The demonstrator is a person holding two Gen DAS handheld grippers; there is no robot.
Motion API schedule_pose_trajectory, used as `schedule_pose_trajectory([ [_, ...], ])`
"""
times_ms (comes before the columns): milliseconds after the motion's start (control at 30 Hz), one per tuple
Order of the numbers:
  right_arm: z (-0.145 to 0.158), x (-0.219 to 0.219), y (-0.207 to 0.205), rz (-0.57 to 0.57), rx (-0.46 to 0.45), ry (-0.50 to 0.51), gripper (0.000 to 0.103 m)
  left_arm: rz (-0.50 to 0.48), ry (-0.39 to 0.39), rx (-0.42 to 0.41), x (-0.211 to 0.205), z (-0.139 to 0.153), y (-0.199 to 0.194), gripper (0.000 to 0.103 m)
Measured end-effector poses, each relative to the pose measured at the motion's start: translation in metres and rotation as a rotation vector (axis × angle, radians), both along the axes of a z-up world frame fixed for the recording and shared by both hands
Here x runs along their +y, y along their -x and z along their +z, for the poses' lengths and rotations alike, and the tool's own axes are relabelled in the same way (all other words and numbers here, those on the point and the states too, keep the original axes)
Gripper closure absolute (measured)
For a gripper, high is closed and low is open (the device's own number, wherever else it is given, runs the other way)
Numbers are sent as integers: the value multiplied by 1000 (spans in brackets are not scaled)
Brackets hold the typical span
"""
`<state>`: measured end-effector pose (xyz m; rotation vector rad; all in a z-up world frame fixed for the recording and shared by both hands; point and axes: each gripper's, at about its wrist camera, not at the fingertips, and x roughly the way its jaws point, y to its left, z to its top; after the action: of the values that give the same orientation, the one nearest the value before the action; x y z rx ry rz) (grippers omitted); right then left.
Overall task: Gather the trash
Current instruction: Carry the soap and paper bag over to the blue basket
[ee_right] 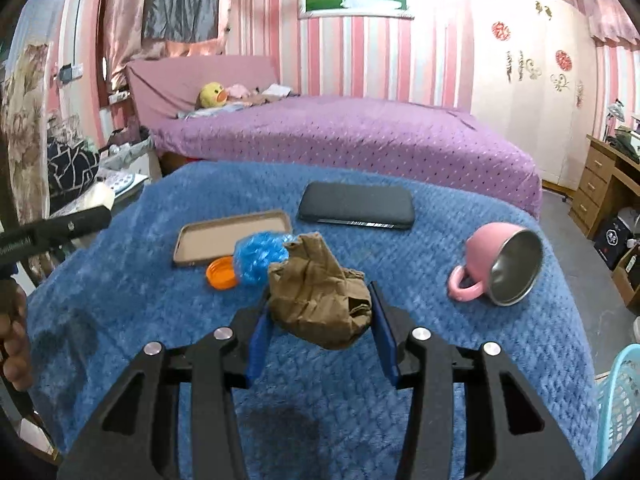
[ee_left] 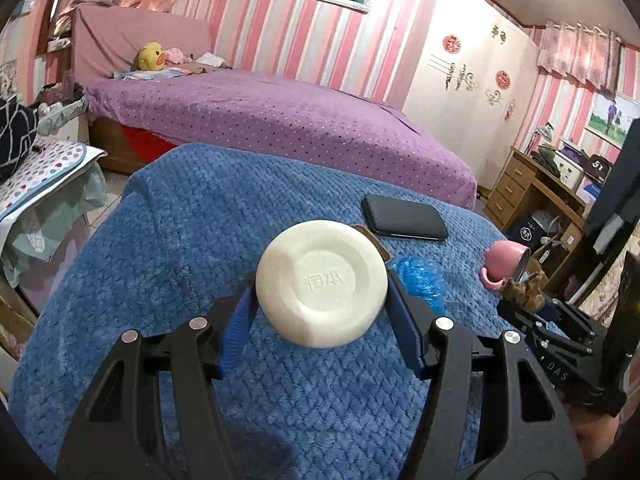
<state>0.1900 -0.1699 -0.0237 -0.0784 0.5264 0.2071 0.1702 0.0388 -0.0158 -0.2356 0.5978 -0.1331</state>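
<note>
Left gripper (ee_left: 322, 308): blue pads pinching a round white soap bar (ee_left: 322, 273) at its two edges, centre of the left view, lifted clear of the blue blanket (ee_left: 180, 220). Edge grip likely chosen so the flat faces stay free. Embossed characters on the bar's face, seemingly two – not read with confidence.

Right gripper (ee_right: 320, 320): pads pressed against both sides of a crumpled brown paper wad (ee_right: 320, 304), centre of the right view, raised above the blanket – apparently ready for carrying off.

Lying on the blanket, centre-left of the right view: blue plastic wrap (ee_right: 258, 260) touching an orange cap (ee_right: 221, 274), both just beside a tan phone case (ee_right: 224, 236). Upper centre: black phone (ee_right: 356, 206). Right of centre: pink mug (ee_right: 498, 266) tipped on its side, steel interior showing. Probably keepers, not trash.

Lower right corner: edge of a light blue basket (ee_right: 618, 392) – likely the collection point.

Lettering on the right gripper's body, lower right of the left view: "DAS" legible, remainder hidden.
</note>
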Motion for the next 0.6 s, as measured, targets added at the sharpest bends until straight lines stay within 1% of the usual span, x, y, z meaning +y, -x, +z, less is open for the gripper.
schedule_pose_trajectory([
  [167,-3,-10,0,-2,21,-10,58,-13,-12,-5,-7,1,-1,42],
  [233,-2,-14,3,-9,18,-14,58,-18,-8,-6,-10,2,0,42],
  [400,4,-32,12,-48,-1,-30,58,-25,-27,-4,-18,1,-1,42],
  [533,6,-53,25,-78,-1,-87,58,-41,-28,-5,-24,1,-1,42],
  [600,13,-68,36,-104,-23,-100,58,-50,-30,-8,-29,2,0,42],
])
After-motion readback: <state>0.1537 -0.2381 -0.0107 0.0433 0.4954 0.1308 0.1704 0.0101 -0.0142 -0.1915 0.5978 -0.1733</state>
